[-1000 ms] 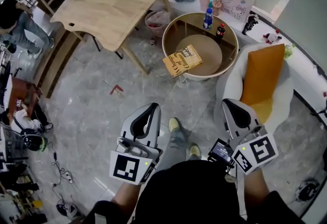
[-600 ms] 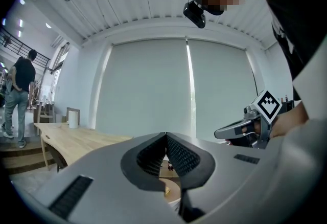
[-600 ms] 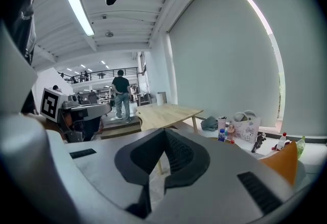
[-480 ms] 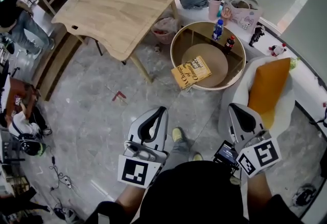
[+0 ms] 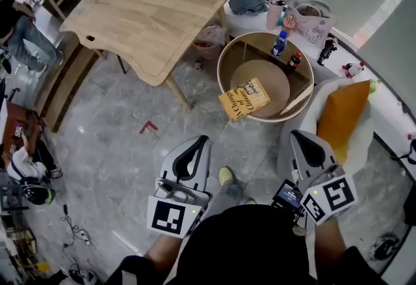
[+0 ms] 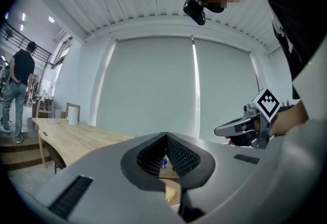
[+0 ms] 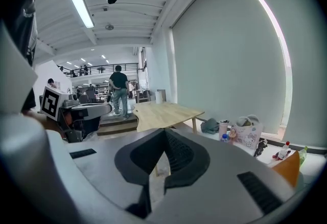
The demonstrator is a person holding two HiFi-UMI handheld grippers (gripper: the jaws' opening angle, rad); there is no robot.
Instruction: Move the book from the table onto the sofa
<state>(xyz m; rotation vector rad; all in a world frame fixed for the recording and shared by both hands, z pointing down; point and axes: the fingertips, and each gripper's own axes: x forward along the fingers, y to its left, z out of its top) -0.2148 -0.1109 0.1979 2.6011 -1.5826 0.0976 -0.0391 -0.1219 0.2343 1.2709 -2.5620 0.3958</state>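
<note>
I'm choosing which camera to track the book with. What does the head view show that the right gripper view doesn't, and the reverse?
Only the head view shows the book lying on the round table, and the person's shoe. Only the right gripper view shows the ceiling light and a balcony railing. Both show the wooden table, the orange cushion, the pink bag and the left gripper.
</note>
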